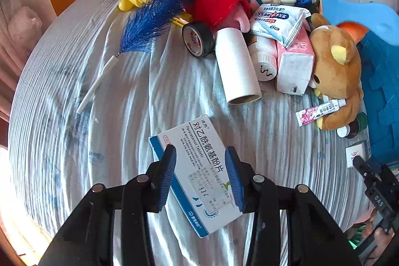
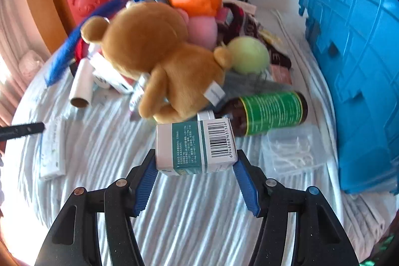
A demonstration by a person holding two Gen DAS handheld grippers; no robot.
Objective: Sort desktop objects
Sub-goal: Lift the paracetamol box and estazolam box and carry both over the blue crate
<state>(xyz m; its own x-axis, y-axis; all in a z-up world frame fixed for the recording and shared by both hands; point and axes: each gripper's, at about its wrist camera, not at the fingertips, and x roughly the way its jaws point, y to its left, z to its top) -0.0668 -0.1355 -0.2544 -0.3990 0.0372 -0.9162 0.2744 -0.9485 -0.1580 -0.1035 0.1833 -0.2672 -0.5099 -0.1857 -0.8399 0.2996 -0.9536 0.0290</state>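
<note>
Left gripper half-closed, blue pads clamped on long edges of paracetamol box — box tilted, over striped cloth, in front of white roll and toy pile. Right gripper likewise part-closed, pads gripping ends of green-and-white carton, barcode up — held just in front of brown bear and brown bottle. Blue crate at far right.

Bare striped cloth lies open left of the white tube. Ahead, the heap around the brown bear blocks; the blue crate walls the right.
</note>
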